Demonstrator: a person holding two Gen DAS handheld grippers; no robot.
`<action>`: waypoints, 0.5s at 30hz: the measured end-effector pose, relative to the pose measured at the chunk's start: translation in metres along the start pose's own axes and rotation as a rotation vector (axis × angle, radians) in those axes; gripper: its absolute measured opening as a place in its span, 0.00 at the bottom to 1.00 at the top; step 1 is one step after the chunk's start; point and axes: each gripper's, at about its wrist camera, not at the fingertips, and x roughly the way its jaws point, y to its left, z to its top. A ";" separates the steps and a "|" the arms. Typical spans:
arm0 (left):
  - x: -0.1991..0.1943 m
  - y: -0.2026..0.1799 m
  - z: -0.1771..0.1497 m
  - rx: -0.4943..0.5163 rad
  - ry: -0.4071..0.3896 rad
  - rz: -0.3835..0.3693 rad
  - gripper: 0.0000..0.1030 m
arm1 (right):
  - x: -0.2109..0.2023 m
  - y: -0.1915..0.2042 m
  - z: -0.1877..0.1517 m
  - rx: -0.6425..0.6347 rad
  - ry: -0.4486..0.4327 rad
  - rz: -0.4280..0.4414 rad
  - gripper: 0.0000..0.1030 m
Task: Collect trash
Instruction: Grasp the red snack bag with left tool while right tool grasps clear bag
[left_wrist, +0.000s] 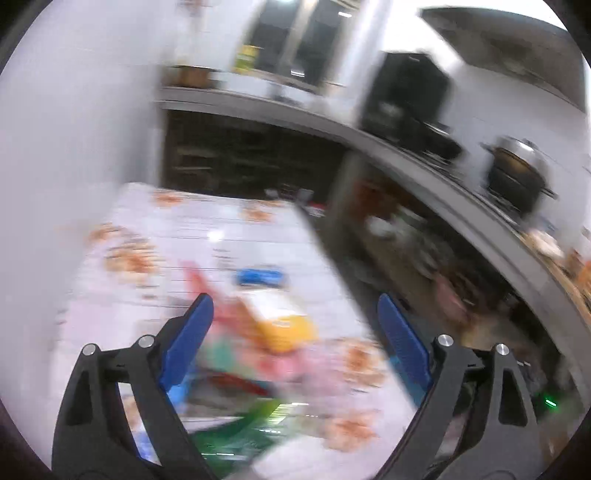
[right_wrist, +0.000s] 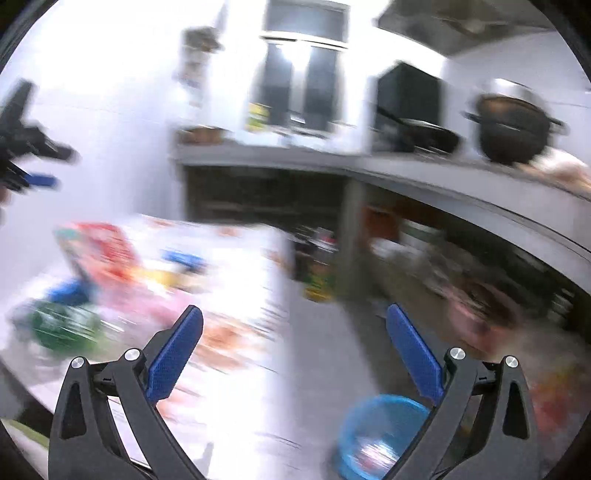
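Right wrist: round blue plastic bin (right_wrist: 373, 435)

My right gripper (right_wrist: 293, 321) gapes wide with nothing between its fingers. Blurred wrappers (right_wrist: 110, 258) litter the table (right_wrist: 236, 369) (left side); a blue bin (right_wrist: 373, 435) sits below.

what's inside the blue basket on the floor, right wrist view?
The blue basket shows something pale with reddish streaks near its bottom, too blurred to identify. The right gripper, jaws open and empty, has a finger covering the basket's right rim and whatever sits there.
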 end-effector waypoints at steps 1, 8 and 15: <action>0.000 0.012 -0.001 -0.013 -0.001 0.034 0.85 | 0.006 0.018 0.009 -0.010 -0.001 0.081 0.94; 0.012 0.074 -0.021 -0.131 0.052 0.013 0.85 | 0.061 0.100 0.024 -0.070 0.084 0.305 0.94; 0.024 0.084 -0.038 -0.177 0.067 -0.169 0.85 | 0.095 0.116 0.008 0.031 0.251 0.388 0.88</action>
